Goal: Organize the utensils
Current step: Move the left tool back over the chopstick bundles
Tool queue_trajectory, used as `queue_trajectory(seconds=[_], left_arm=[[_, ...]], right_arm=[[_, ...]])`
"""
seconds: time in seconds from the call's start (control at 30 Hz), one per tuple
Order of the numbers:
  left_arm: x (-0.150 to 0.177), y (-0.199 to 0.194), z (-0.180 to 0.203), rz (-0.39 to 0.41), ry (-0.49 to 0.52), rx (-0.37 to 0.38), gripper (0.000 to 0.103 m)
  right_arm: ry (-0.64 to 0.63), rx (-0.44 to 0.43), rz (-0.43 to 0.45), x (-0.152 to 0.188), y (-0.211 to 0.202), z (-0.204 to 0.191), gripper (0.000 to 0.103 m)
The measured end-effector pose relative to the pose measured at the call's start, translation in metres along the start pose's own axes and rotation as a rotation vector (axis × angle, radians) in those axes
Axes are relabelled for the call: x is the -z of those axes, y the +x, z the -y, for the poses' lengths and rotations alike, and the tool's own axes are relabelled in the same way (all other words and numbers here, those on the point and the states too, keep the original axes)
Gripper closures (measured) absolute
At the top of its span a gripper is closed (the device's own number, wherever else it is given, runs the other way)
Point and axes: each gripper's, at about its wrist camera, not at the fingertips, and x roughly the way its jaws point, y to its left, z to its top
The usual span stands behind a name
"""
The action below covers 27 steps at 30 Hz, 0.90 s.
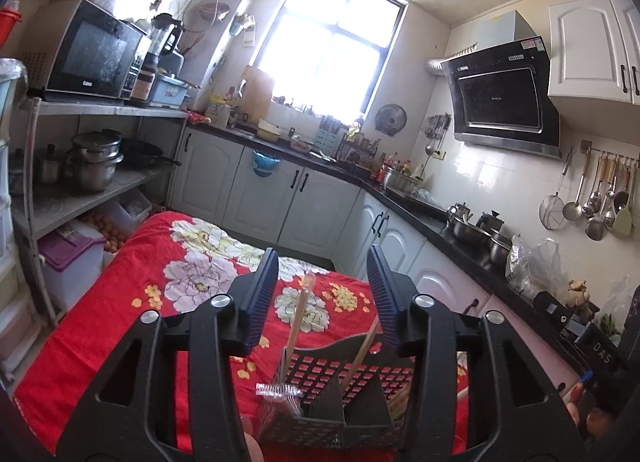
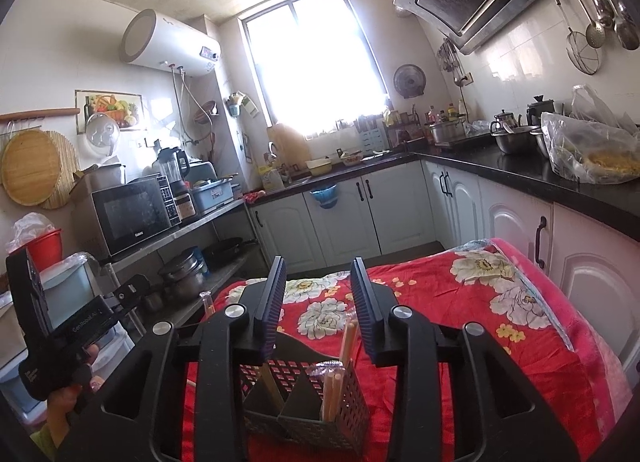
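Both my tongs stand spread, empty; the light, stiff, slippery chopsticks want pinching mid-shaft above the holder.

Microwave on shelf, range hood (black) on wall, bright window behind.

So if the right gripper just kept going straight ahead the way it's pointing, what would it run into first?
Probably nothing close. The right gripper aims just above the black utensil holder, whose wooden chopsticks rise between its open fingers. Beyond lies the red floral cloth, which it may meet first; depth is unclear.
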Motion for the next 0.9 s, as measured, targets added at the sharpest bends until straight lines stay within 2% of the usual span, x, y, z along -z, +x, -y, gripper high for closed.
queue_trajectory(seconds=[0.13, 0.4, 0.6, 0.8, 0.9], left_arm=[[-0.001, -0.006, -0.002, -0.019, -0.016, 0.010, 0.051], [0.002, -0.016, -0.005, -0.082, -0.025, 0.034, 0.028], [0.000, -0.030, -0.006, -0.085, -0.030, 0.059, 0.011], [0.001, -0.047, -0.004, -0.094, -0.017, 0.066, 0.011], [0.004, -0.053, -0.004, -0.101, -0.017, 0.062, 0.011]], right_arm=[[0.005, 0.013, -0.017, 0.003, -0.004, 0.003, 0.069], [0.022, 0.023, -0.069, 0.011, -0.012, 0.006, 0.061], [0.021, 0.022, -0.100, 0.014, -0.019, 0.003, 0.054], [0.024, 0.018, -0.116, 0.018, -0.032, 0.002, 0.045], [0.019, 0.017, -0.127, 0.021, -0.037, 0.002, 0.043]])
